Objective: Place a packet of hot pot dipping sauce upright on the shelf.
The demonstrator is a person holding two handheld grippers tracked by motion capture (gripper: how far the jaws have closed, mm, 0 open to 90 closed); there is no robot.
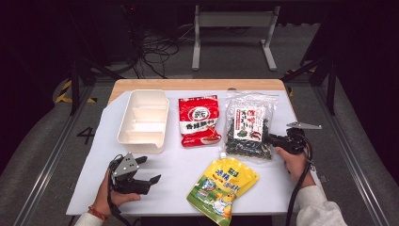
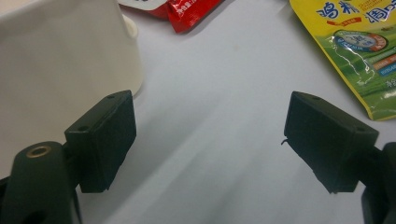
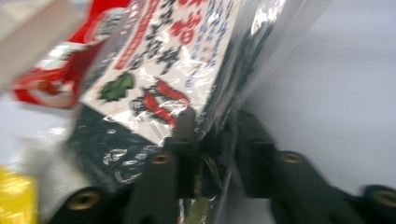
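Seaweed bag [image 3: 154, 88] clamped in right claw [image 3: 212, 135].

A white sheet [image 1: 188, 165] covers the wooden table [image 1: 197, 84]. On it sit a white divided tray [image 1: 143, 120], a red packet [image 1: 199, 120], a clear bag of dark food [image 1: 248, 125] and a yellow pouch [image 1: 223, 184]. The left gripper [image 1: 141, 172] rests near the tray, jaws apart. The right gripper [image 1: 273, 139] touches the clear bag's edge.
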